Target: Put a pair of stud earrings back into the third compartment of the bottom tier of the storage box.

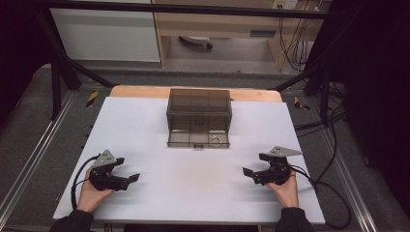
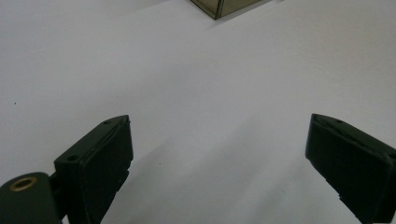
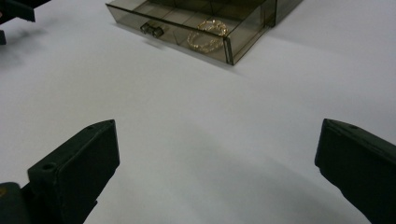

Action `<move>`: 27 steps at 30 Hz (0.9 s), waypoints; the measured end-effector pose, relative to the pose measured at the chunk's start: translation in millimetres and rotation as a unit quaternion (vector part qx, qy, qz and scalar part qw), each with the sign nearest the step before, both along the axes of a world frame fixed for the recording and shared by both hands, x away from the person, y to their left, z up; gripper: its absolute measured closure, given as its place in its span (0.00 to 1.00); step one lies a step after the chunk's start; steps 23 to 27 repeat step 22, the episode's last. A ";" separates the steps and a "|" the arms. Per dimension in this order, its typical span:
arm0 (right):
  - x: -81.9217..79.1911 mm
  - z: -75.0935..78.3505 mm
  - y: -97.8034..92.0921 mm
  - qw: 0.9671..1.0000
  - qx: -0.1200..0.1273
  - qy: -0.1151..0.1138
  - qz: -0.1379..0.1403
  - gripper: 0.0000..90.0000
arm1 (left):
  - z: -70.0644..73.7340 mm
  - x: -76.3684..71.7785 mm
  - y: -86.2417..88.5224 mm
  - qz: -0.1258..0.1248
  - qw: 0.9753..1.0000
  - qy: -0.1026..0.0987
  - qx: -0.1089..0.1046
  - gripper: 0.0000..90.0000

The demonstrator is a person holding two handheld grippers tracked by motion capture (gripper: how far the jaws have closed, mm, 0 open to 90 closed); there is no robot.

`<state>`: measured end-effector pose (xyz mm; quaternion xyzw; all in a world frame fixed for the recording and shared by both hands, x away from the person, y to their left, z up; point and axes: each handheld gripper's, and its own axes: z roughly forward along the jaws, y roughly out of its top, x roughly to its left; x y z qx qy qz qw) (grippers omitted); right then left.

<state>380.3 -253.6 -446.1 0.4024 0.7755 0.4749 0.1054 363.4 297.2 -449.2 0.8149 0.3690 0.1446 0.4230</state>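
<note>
Resting low over the near part of the desk (image 1: pixel 145 125), the left gripper (image 1: pixel 129 179) sits toward the near left corner, held in a hand (image 1: pixel 92 193) that comes in from the near edge. Its jaws are spread wide with nothing between them; in the left gripper view the two black pads stand far apart over bare white surface. The right gripper (image 1: pixel 247 173) mirrors it toward the near right corner, held in the other hand (image 1: pixel 286 189), and its jaws are likewise released and hold nothing, as the right gripper view shows them wide apart above the desk. Both grippers point inward and a little forward, well apart from each other, and each carries a grey three-cornered plate on top with a black cable trailing off behind.

Farther out, near the middle of the far edge, stands a smoky transparent drawer box (image 1: pixel 198 108). Its bottom drawer (image 1: pixel 198 140) is pulled out toward the person and lies open on the desk. In the right-hand compartment of that drawer lies a gold bracelet (image 3: pixel 205 39), coiled in a loop, and a small handle (image 3: pixel 152 30) sits at the middle of the drawer's front wall. Both grippers are well apart from the drawer.
</note>
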 end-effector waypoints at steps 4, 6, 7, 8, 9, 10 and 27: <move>-3.8 -4.3 -5.2 1.000 -0.006 0.004 -0.003 0.01 | -0.3 -0.3 -0.6 -0.001 1.000 0.000 0.000 0.08; -5.7 -5.6 -8.6 1.000 -0.004 0.004 -0.006 0.01 | -0.3 -0.5 -0.6 -0.002 1.000 0.001 0.000 0.08; -6.8 -6.2 -10.5 1.000 -0.002 0.004 -0.009 0.01 | -0.3 -0.6 -0.7 -0.003 1.000 0.001 0.000 0.08; -7.8 -7.1 -12.5 1.000 -0.001 0.002 -0.009 0.01 | -0.4 -0.7 -0.8 -0.004 1.000 0.001 0.001 0.08; -8.8 -7.7 -14.4 1.000 0.000 0.001 -0.010 0.01 | -0.7 -0.6 -1.0 -0.005 1.000 0.001 0.001 0.08; -9.6 -8.5 -16.1 1.000 -0.004 0.001 -0.010 0.01 | -0.9 -0.5 -1.2 -0.005 1.000 0.002 0.002 0.08; -13.2 -10.7 -20.6 1.000 -0.001 0.003 -0.009 0.01 | -1.2 -0.8 -1.7 -0.006 1.000 0.002 0.004 0.08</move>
